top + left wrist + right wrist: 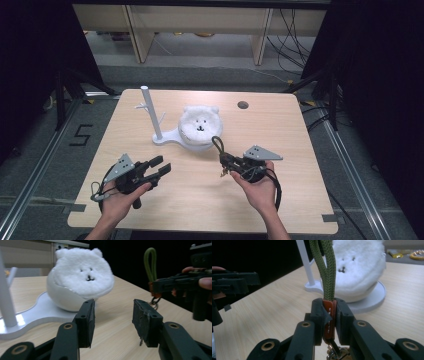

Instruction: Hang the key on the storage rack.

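**Keychain Lifted, Hanging Stand Still Bare**

Clamped in the right gripper [223, 161], right of centre on the pale wooden table [280, 125]: an olive-green braided cord keychain with a brown leather tab and metal ring [327, 277], pinched at the tab between both pads, loop pointing up and away, clear of the tabletop. Nearer and to the left, the left gripper [113, 322] held off the wood with jaws partway apart, nothing between them, aimed toward the keychain. Farther back, a white branched hanging stand on a curved white base [150, 112], its pegs empty, and just beside it on the same base a fluffy white bear-faced plush in a white bowl [200, 127].

Judged from this: pickup done, hanging not yet done. Left to do, likely: carrying the loop across to the far-left stand and slipping it over a peg, perhaps with a steadying pinch from the empty gripper.
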Tool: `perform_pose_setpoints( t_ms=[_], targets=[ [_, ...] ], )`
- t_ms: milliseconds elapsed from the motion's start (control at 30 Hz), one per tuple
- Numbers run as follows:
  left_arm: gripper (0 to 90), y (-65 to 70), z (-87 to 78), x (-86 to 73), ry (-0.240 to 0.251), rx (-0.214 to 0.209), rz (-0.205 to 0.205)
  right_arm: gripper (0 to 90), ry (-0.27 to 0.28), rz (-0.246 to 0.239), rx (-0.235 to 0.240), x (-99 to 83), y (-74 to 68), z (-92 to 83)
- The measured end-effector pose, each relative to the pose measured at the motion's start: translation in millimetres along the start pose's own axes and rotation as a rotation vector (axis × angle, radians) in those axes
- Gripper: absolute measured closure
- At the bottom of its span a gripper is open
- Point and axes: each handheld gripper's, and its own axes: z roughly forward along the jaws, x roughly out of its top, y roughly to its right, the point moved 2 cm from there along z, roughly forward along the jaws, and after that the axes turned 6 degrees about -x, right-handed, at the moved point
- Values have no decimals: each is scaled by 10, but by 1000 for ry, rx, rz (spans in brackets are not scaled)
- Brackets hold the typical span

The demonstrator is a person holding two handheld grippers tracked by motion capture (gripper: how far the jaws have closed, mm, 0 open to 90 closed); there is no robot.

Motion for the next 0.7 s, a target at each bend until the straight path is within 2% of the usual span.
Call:
perform_pose_setpoints(
  t_ms=[33, 100, 133, 200, 233, 267, 400, 467, 500, 533, 600, 633, 700],
  targets=[
    [532, 20, 33, 27, 4, -16, -12, 794, 19, -16, 9, 5, -6, 18],
    [548, 42, 98, 70, 10, -50, -4, 794, 32, -13, 22, 9, -49, 53],
    [553, 63, 123, 95, 2, -50, -5, 794, 27, -3, 25, 10, -83, 62],
    [564, 90, 180, 142, -2, -70, 2, 794, 47, -27, 50, 18, -117, 114],
    [567, 105, 216, 170, -3, -88, -1, 794, 55, -37, 47, 20, -126, 126],
    [571, 110, 241, 185, 2, -98, 0, 794, 48, -31, 62, 18, -152, 144],
    [585, 125, 318, 242, -16, -111, -1, 795, 46, -21, 72, 18, -229, 187],
    [595, 126, 358, 271, -19, -124, -6, 795, 62, -29, 88, 19, -253, 226],
    [602, 127, 371, 280, -19, -127, -9, 795, 64, -50, 87, 23, -258, 234],
    [607, 130, 397, 296, -16, -140, -17, 795, 53, -30, 97, 21, -279, 238],
    [635, 131, 424, 317, -18, -154, -28, 795, 61, -34, 103, 22, -312, 260],
    [647, 132, 445, 330, -13, -162, -34, 795, 67, -52, 103, 23, -313, 273],
    [670, 133, 472, 346, -8, -169, -33, 794, 80, -51, 110, 21, -330, 295]
  ],
)
